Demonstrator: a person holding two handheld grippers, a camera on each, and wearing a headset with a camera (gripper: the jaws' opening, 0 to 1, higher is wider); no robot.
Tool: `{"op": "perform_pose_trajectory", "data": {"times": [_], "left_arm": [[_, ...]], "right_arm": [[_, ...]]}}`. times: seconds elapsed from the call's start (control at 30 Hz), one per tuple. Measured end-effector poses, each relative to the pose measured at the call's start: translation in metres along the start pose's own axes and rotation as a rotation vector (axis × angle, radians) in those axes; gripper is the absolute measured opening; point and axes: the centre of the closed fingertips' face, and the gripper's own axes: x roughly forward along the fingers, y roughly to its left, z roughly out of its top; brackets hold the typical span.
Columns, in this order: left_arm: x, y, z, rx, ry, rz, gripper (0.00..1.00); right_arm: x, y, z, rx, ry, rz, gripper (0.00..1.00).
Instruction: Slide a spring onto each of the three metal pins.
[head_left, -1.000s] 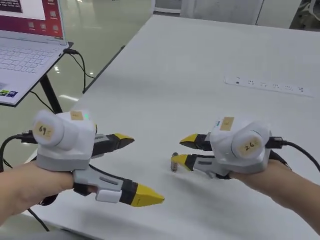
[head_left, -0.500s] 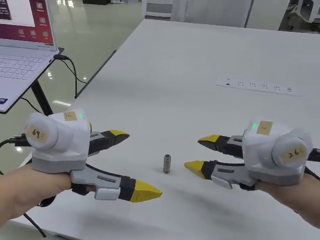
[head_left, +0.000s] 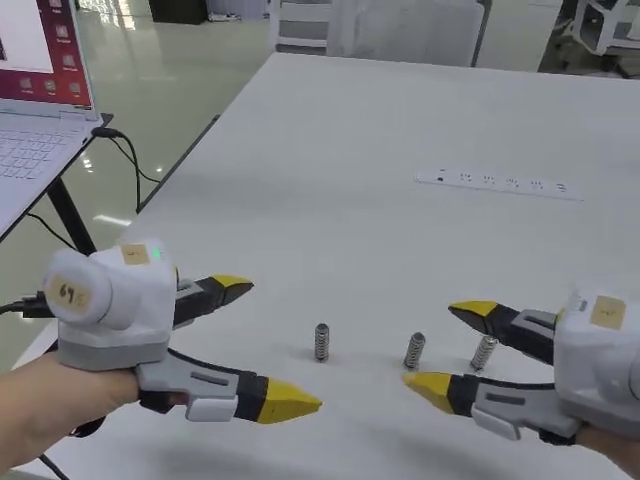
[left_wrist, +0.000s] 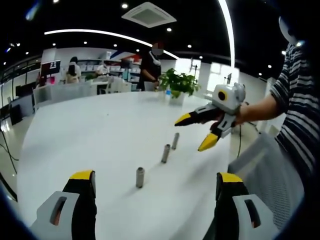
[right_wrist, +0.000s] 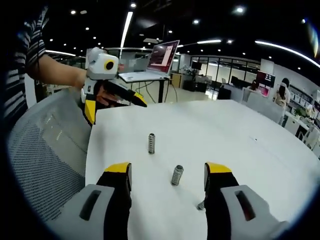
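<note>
The left claw (head_left: 278, 346) hangs wide open and empty over the near left part of the tabletop (head_left: 400, 180), its yellow-tipped jaws pointing toward the work. The right claw (head_left: 432, 344) is spread just as wide with nothing gripped, and faces it from the near right. Between them three short coiled steel pieces stand in a row on the bare white surface. The left spring (head_left: 322, 342) is upright and alone, well clear of both claws. The middle spring (head_left: 414, 350) leans a little just beside the right claw's lower tip. The right spring (head_left: 484, 352) leans inside the gap between that claw's jaws, touching neither as far as shows. Whether a pin runs through each coil cannot be told. The tabletop is smooth, matte and broad, with open room stretching away to a flat white power strip (head_left: 498, 184) far behind. Its left edge runs diagonally, and beyond that edge a laptop (head_left: 25, 140) sits on a stand with a black cable (head_left: 130, 150) trailing from it. The right gripper view adds a grey mesh chair back (right_wrist: 45, 150) beside the tabletop's edge, and the left gripper view adds a potted plant (left_wrist: 178, 82) at the far end with people standing beyond it.
</note>
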Motion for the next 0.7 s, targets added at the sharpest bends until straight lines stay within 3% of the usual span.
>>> {"op": "perform_pose_trajectory", "data": {"times": [0.37,0.7], "left_arm": [[0.0,-0.004,0.0,0.012,0.008,-0.009,0.98],[-0.001,-0.004,-0.005,0.004,0.014,0.008,0.98]], "right_arm": [[-0.031,-0.008,-0.035,0.121,0.011,-0.084,0.8],[-0.05,-0.02,-0.039,0.163,-0.016,-0.148,0.92]]}}
